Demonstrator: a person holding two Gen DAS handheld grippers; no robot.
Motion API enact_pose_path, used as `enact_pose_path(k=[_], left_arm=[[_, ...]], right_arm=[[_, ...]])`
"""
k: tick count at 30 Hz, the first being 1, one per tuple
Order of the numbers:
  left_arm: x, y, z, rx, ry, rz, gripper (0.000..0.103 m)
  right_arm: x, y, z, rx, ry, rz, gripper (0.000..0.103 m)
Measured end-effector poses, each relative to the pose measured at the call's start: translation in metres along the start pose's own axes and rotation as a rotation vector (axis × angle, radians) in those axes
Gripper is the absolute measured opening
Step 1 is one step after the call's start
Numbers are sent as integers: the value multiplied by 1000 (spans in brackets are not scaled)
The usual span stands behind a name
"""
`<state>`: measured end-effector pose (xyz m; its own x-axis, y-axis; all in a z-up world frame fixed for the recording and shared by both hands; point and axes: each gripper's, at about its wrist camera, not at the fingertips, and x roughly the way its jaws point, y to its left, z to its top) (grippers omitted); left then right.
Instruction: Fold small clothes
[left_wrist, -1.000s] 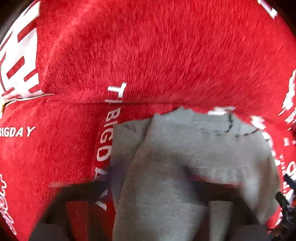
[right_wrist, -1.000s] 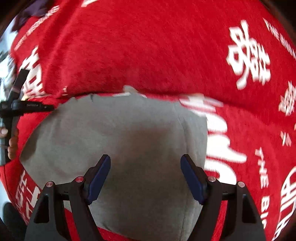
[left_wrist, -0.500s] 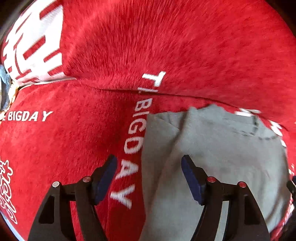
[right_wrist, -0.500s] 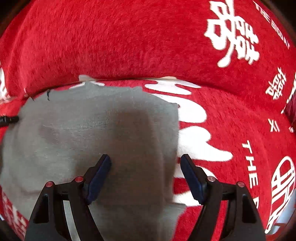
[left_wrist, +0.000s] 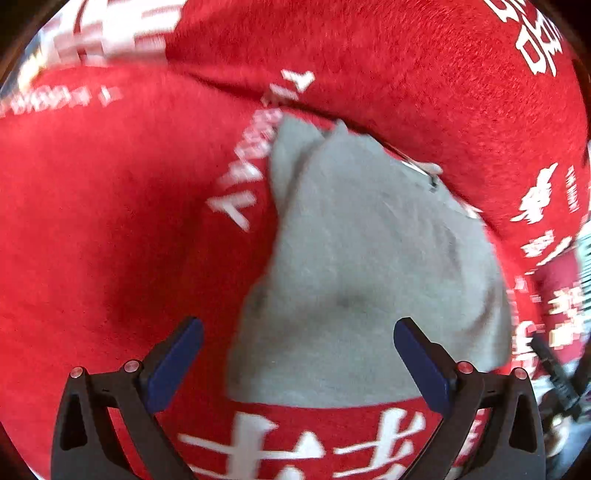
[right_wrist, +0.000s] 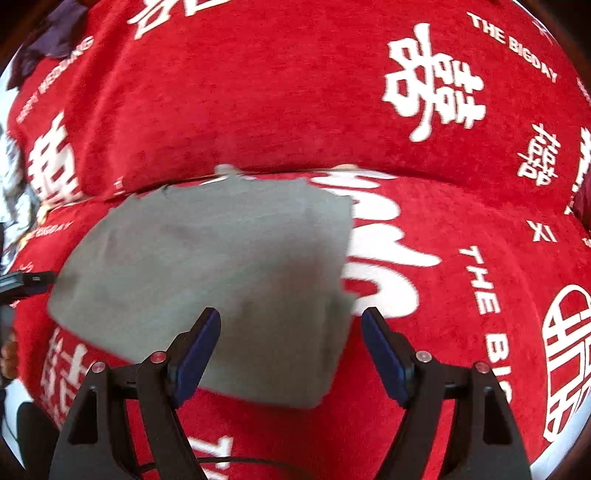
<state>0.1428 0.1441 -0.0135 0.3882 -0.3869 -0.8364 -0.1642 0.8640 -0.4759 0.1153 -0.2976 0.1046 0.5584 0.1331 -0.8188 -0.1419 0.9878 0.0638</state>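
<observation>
Left wrist view: left gripper (left_wrist: 297, 363) jaws spread wide, holding nothing, with the folded grey garment (left_wrist: 369, 266) filling the middle of the frame on the red printed blanket (left_wrist: 110, 221). Right wrist view is the same deal: right gripper (right_wrist: 290, 350) wide open, garment (right_wrist: 221, 266) center-left, lying flat.

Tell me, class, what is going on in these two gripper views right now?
A person with a two-finger gripper in each hand is folding a small grey garment on a red cover printed with white characters. The garment lies flat in a compact, roughly rectangular shape. The left gripper and the right gripper are both open and hold nothing; their fingers hover over the near part of the cloth.
</observation>
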Motion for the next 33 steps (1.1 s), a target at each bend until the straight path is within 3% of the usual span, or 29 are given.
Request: enact_pose_path(k=[2,7,8,9,10,14,19,26,29,33], left_arm=[[9,4,-4,-47,16,-74,103],[16,2,6,-87,-47,-87,99],[17,-1,6,-77,-57,-81,75],[17,-4,5,-60,-59,-58,29],[18,-5,5,-54,-48,-55,22],[12,-5,8,-64,-52,-62,19],[-14,-31,13,15,-113,-67,17],[-31,-62,22,56,-144,-79,17],[-30,-81,25,74,-150,-73,17],[-30,-100,30,108,-153,-45,17]], right_arm=[[-4,10,-8,-15,7,15,81],[-11,33,-26,-87,33,16,81],[-12,37,-27,-103,34,15,81],[-13,39,-27,-110,33,15,81],[-13,41,-26,-116,32,13,81],[-15,45,-13,-126,21,9,81],[-1,43,12,-141,7,-17,81],[74,71,50,-205,112,31,81],[113,83,57,-197,170,9,81],[141,85,66,-168,175,-13,94]])
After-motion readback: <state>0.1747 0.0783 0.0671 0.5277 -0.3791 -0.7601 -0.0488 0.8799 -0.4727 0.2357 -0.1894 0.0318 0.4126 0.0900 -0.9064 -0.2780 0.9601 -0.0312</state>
